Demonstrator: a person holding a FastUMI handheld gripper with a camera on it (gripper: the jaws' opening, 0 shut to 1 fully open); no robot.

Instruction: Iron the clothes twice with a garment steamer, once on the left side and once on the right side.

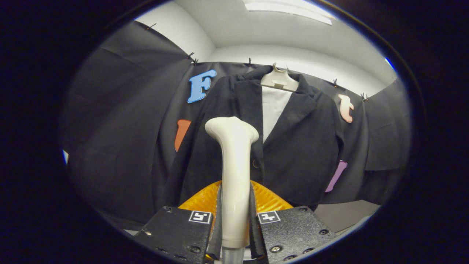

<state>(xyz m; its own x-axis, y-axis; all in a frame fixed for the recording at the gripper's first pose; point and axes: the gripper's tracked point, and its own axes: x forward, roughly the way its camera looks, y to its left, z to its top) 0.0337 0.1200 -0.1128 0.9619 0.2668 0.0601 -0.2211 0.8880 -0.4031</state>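
Gripper view: gripper (235,220) clamps upright steamer (233,165).

A recording booth is indicated: black cloth (121,121) is pinned with clips (191,55) along plain white walls (183,36), under a ceiling light panel (289,11)

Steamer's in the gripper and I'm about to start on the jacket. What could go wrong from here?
The gripper is shut on the steamer low on its handle, so the head could twist when pressed. The jacket hangs loose from a hanger and may swing away. The head may snag on the button.
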